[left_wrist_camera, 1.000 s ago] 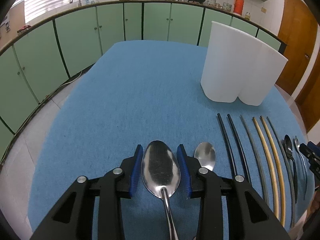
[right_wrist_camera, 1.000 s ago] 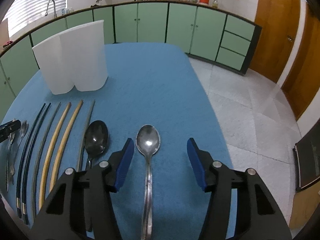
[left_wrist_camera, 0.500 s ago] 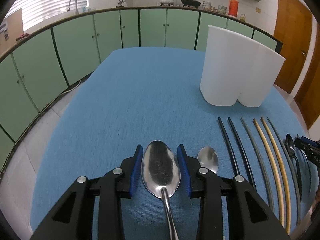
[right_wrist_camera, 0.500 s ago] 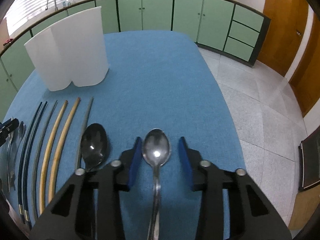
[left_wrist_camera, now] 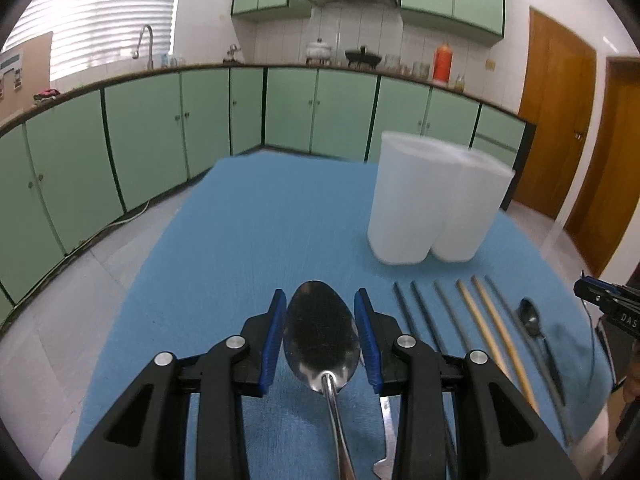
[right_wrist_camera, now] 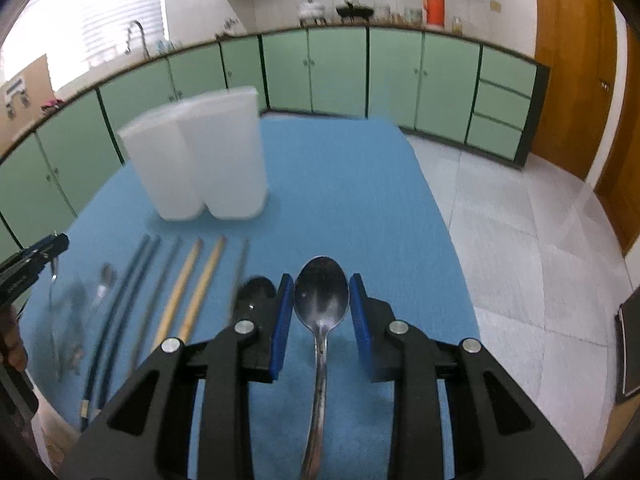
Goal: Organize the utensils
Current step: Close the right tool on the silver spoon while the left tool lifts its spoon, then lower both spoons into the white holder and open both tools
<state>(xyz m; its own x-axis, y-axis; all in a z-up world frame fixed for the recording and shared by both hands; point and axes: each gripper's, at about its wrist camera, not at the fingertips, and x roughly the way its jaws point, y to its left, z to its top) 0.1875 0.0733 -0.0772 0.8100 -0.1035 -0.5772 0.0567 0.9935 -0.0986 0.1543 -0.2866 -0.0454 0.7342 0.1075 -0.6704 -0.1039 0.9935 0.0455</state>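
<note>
1. The table [left_wrist_camera: 248,216] has a blue cloth on it. It carries all the things.

2. The white holder [left_wrist_camera: 436,200] stands upright toward the far edge of the table. It has two tall cups joined side by side. I cannot see into it, so I cannot tell if anything is inside yet.

3. Six sticks [right_wrist_camera: 188,288] lie in a row on the cloth, between the holder and the near edge. Two are tan and the others are dark. A dark spoon [right_wrist_camera: 256,290] lies just beside the sticks, and a small spoon [right_wrist_camera: 105,280] lies on their other side. These all wait to be put away, so I think the job is only starting.

4. The left gripper [left_wrist_camera: 322,336] is lifted off the cloth and points level toward the holder. Its blue pads are closed on the bowl of a big spoon [left_wrist_camera: 320,336], one pad on each side. The handle runs back under the gripper.

5. The right gripper [right_wrist_camera: 320,312] is also up off the cloth, tipped a bit down. Its pads sit close on each side of a spoon [right_wrist_camera: 321,294]. The spoon looks lifted, so I think it is held.

6. Both spoons look ready to go into the holder next.
</note>
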